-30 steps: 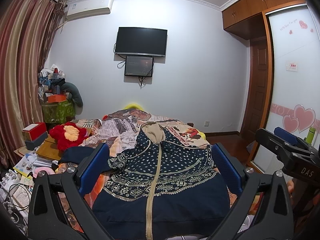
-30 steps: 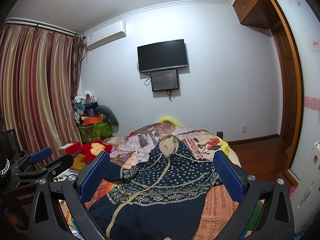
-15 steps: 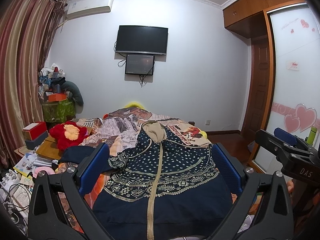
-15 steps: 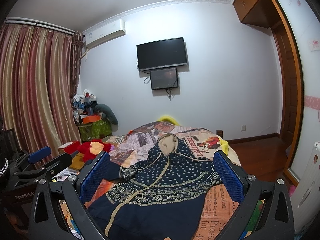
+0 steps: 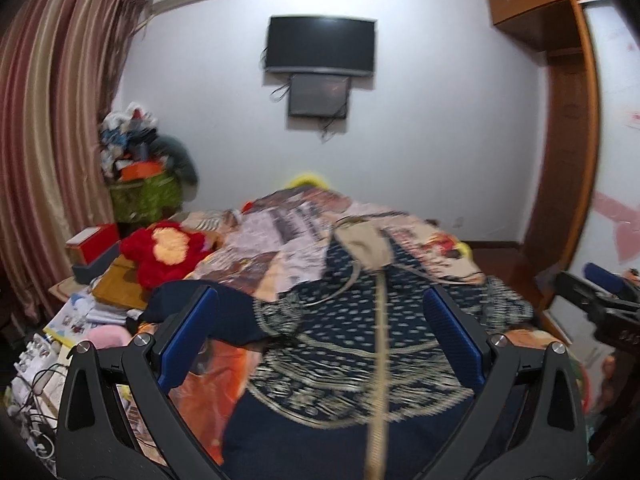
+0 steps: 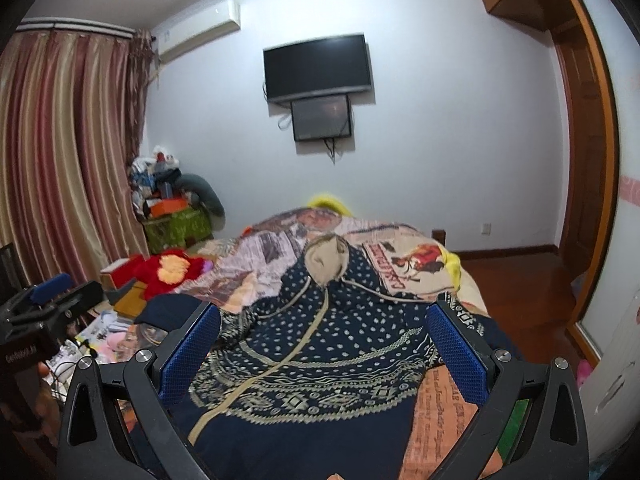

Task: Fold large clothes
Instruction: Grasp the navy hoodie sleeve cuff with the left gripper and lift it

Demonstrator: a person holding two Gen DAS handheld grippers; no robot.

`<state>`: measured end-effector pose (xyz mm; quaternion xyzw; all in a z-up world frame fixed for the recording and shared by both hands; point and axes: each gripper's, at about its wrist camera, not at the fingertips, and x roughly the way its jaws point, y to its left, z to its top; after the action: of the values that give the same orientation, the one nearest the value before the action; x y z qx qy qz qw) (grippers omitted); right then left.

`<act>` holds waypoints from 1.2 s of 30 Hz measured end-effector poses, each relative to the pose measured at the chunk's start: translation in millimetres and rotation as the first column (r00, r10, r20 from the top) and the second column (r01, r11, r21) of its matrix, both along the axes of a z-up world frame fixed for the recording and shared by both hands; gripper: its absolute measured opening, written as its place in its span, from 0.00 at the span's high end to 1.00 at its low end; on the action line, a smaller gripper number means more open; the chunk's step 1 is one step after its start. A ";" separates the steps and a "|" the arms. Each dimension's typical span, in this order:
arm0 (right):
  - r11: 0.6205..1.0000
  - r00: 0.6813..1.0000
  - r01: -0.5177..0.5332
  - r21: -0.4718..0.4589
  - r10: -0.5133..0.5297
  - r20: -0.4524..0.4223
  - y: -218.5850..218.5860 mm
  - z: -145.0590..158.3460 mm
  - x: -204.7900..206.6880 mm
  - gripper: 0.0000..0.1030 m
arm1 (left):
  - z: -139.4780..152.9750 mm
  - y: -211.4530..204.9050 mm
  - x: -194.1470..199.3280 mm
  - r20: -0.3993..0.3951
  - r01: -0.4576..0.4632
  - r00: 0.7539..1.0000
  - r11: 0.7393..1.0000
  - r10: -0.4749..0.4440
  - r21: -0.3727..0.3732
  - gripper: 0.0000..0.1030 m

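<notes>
— Two hand-held grippers, both with fingers spread wide and nothing between the blue pads. The left hand-held gripper (image 5: 320,340) hangs above the near end of the bed (image 5: 280,232); the right hand-held gripper (image 6: 324,356) does the same from a spot further right.

— And the garment?

— A navy hooded jacket (image 5: 360,340) with white dots and a beige patterned band lies flat on the bed, front up, zip closed, directly ahead of and below both grippers. Neither one touches it. Seen from the left wrist, the beige zip runs almost straight up between the two pads; from the right wrist it slants toward the lower left.

— Which way does it point?

— Hem toward the grippers, beige-lined hood (image 6: 326,258) at the far end. One sleeve (image 5: 224,312) is stretched out to the left, its dark cuff reaching the bed's edge.

— Beyond that?

— A newspaper-print bedspread (image 6: 408,260) under the jacket, a red plush toy (image 5: 164,252) to the left, striped curtains (image 6: 60,160), and a television (image 6: 318,66) on the far wall. The left-wrist view is somewhat blurred.
</notes>
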<state>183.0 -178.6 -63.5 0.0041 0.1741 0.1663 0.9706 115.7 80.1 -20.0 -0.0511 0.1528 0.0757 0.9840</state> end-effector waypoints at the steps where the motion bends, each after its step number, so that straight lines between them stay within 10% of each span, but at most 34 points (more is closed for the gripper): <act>1: 1.000 1.000 0.003 -0.009 -0.003 -0.021 3.4 -3.7 17.1 0.00 | -3.6 13.1 14.0 -0.020 -0.016 1.000 1.000 0.016 -0.008 0.00; 12: 0.997 0.985 -0.018 -0.075 0.004 -0.173 38.8 -39.3 141.4 0.00 | -88.0 131.8 125.2 -0.363 -0.239 0.908 0.970 0.208 -0.042 0.00; 21: 0.972 0.957 -0.107 -0.211 0.043 -0.287 95.1 -88.7 231.1 0.00 | -168.2 212.8 189.5 -0.606 -0.336 0.770 0.934 0.198 -0.122 0.00; 30: 0.937 0.931 -0.189 -0.294 0.076 -0.357 126.1 -123.1 287.0 0.00 | -207.4 261.5 205.9 -0.634 -0.440 0.756 0.844 0.164 -0.307 0.12; 36: 0.927 0.921 -0.218 -0.305 0.092 -0.379 132.9 -136.1 299.6 0.00 | -208.6 270.7 228.4 -0.644 -0.494 0.710 0.853 0.284 -0.169 0.62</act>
<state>482.5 -45.7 -199.7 -0.1481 0.3739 0.2076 0.8917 344.2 350.8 -228.6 -0.2196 0.4506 0.2697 0.8222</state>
